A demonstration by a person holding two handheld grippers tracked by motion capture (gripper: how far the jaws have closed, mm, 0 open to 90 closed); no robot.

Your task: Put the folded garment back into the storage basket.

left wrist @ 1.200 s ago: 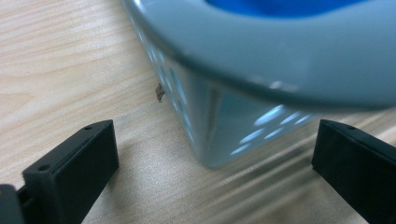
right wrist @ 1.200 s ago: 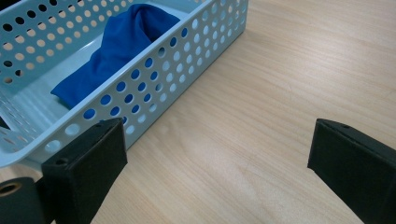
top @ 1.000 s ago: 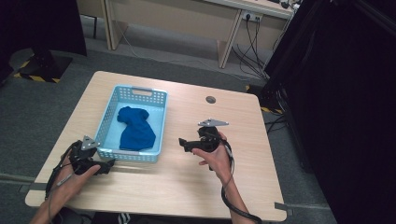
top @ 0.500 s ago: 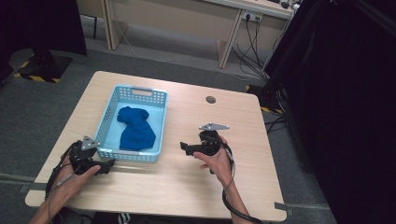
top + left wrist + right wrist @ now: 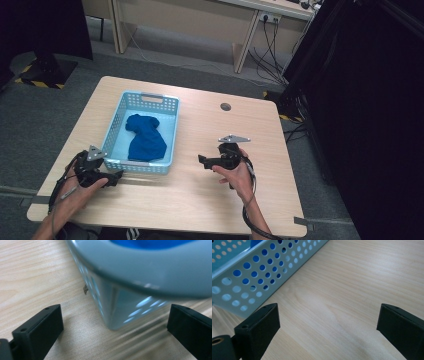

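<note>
Wooden table (image 5: 200,200): one basket (image 5: 170,131), one blue cloth (image 5: 145,140); left gripper (image 5: 116,176), right gripper (image 5: 202,160) both agape.

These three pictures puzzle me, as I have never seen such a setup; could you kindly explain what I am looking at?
A person sits at a wooden table and holds a hand-held two-jaw tool in each hand; there is no robot arm. The high view looks down from above: the left gripper sits by the near corner of a light blue perforated basket, and the right gripper hovers over bare tabletop, pointing toward the basket. A crumpled blue cloth lies inside the basket. The other two pictures come from cameras riding on each tool, looking out between its black jaws. Both pairs of jaws stand wide apart and hold nothing.
</note>
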